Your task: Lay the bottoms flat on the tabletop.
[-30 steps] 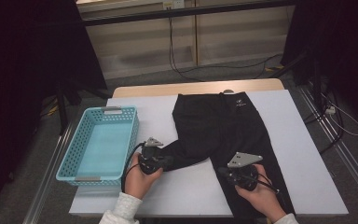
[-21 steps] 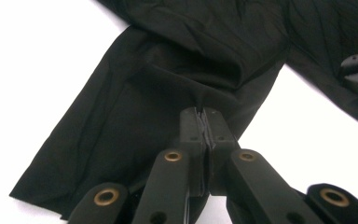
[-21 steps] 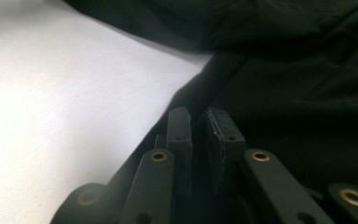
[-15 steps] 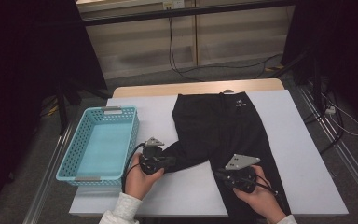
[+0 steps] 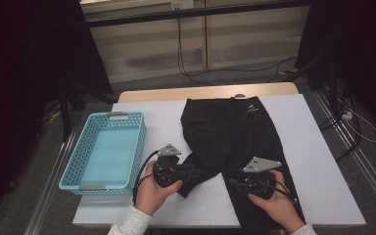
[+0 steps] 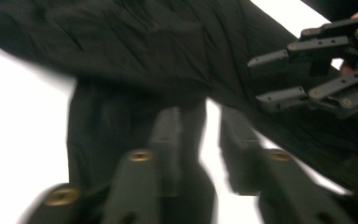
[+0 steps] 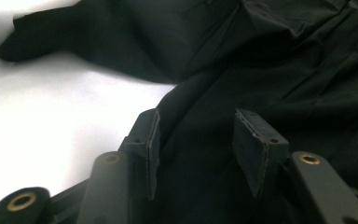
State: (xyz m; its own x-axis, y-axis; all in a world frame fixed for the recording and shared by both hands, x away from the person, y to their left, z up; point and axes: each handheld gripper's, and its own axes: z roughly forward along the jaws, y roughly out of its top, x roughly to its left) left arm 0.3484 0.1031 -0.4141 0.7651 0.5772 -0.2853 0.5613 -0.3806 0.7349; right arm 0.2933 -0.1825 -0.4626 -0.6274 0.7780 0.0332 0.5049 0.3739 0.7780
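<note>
Black trousers (image 5: pixel 235 142) flat on white table (image 5: pixel 323 186), left gripper (image 5: pixel 192 174) and right gripper (image 5: pixel 236 185) at its legs, jaws just parted, unclamped.

On the table (image 5: pixel 318 186) the trousers (image 5: pixel 230 132) lie spread right of the basket (image 5: pixel 105 149), waist far, legs toward me, my left gripper (image 5: pixel 188 172) over the folded left leg, my right gripper (image 5: pixel 237 183) over the right leg nearby.

Both forearms reach in low; the left gripper (image 5: pixel 192 172) and right gripper (image 5: pixel 232 183) face each other, jaws just opening, gripping nothing.
</note>
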